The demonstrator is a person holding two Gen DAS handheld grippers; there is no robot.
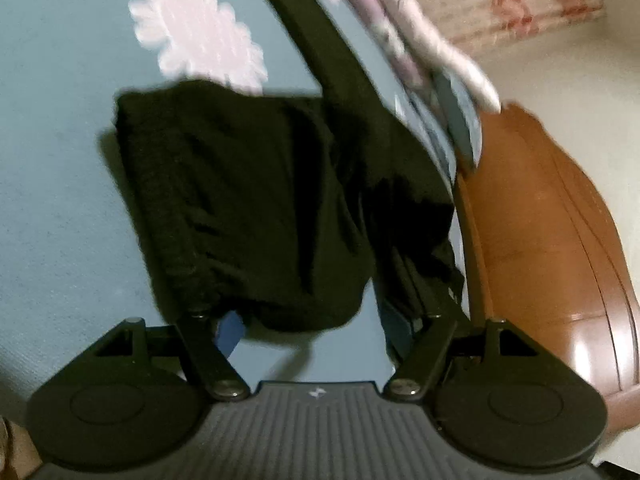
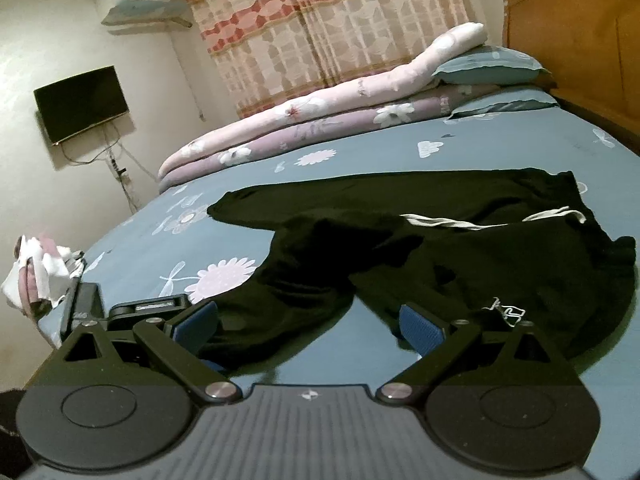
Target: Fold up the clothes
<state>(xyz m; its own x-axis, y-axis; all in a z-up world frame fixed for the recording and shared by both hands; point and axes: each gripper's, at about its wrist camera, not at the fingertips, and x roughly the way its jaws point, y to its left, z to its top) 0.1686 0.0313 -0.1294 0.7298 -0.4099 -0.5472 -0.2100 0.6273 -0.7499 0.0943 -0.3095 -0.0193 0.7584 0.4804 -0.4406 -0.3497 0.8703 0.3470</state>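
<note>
Two views, left wrist first.
Left gripper [image 1: 316, 316]: jaws stood wide apart; whether they pinched cloth could not be told.
Black trousers [image 1: 248, 208]: draped between and ahead of the jaws, long axis running forward, over the blue bedsheet [image 1: 60, 200].
Right gripper [image 2: 308, 320]: jaws open, blue pads [image 2: 422, 326] bare.
Trousers, right view: just ahead of the jaws, lying crosswise, legs pointing left, white drawstring [image 2: 460, 222] toward the right.

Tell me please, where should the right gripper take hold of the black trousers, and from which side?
Probably at the hem of the near leg of the black trousers, coming low from the foot of the bed. That leg end lies flat, pointing toward the open right gripper, whose blue fingers could close over the thin edge.
</note>
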